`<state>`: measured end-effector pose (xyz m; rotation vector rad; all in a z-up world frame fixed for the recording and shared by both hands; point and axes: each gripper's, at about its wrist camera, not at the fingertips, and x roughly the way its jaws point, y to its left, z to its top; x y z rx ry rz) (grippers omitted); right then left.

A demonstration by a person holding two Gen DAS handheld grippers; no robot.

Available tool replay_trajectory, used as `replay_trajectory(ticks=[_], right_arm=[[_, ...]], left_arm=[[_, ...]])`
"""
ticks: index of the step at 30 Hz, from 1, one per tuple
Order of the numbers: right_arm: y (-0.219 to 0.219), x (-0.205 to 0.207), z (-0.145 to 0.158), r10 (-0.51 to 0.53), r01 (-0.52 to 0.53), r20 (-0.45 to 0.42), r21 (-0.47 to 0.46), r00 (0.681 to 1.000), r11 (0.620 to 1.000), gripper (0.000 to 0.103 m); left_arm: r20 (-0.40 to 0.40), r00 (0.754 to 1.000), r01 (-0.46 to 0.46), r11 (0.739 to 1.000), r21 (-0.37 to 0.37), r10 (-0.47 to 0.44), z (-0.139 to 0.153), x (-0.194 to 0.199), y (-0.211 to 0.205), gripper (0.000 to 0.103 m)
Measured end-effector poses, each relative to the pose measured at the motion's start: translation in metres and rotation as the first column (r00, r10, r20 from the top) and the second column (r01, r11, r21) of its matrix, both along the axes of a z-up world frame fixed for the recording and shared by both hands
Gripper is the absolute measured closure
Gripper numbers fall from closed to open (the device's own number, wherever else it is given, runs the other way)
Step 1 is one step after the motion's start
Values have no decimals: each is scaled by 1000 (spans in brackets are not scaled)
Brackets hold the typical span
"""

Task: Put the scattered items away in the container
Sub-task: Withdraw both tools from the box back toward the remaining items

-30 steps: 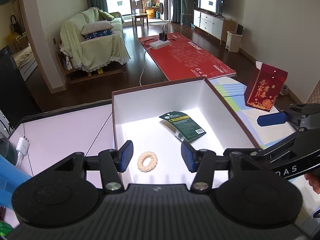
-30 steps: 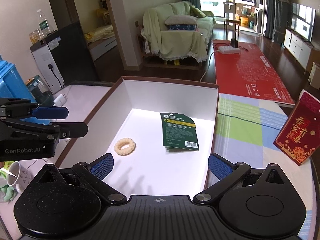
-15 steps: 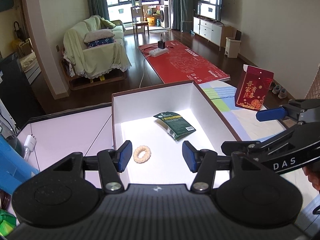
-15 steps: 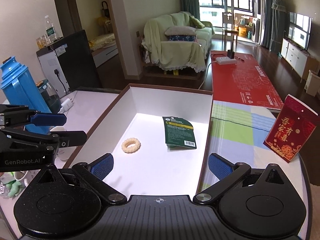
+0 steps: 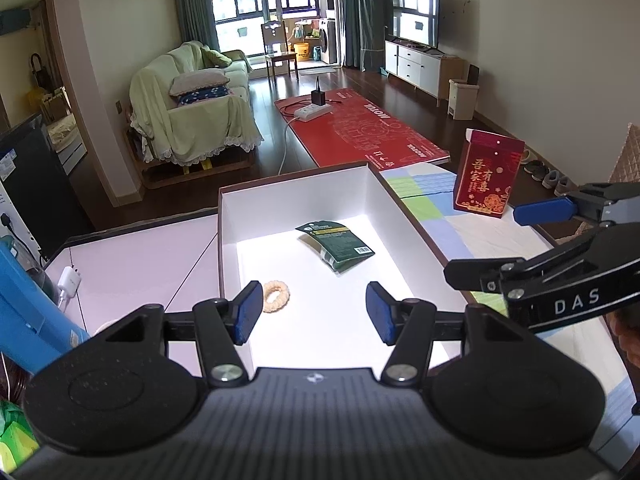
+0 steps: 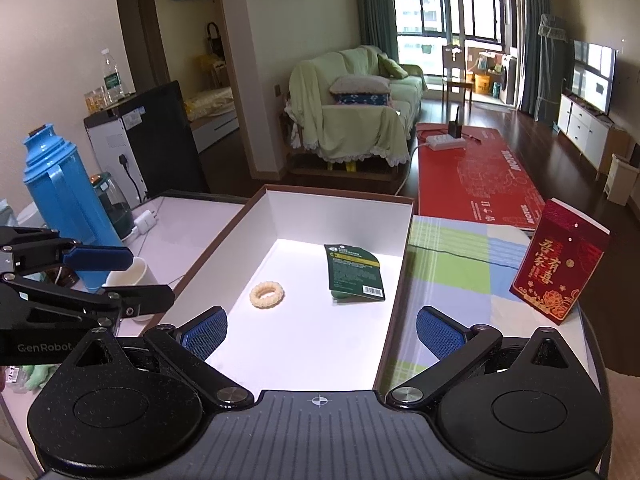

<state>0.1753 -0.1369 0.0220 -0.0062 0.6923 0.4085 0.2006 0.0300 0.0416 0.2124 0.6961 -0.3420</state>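
Hovering above the desk [image 6: 192, 224] with fingers spread and empty, the left gripper [image 5: 312, 312] and right gripper [image 6: 322, 332] flank the white box [image 6: 340, 200], where a cream ring [image 6: 267, 295] lies left of a green packet [image 6: 354, 276], red envelope [image 6: 560, 264] standing far right

In the box [image 6: 276, 216] before me lie a ring [image 6: 267, 295] at left and a packet [image 6: 354, 274] at right, apart.
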Motion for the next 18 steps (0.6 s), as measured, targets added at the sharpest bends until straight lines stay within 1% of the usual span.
replay_trajectory(ticks=[18], right_arm=[[-24, -53, 9, 39, -39, 20, 26, 999, 999, 0]], left_arm=[[3, 999, -37, 999, 5, 37, 2, -58, 7, 45]])
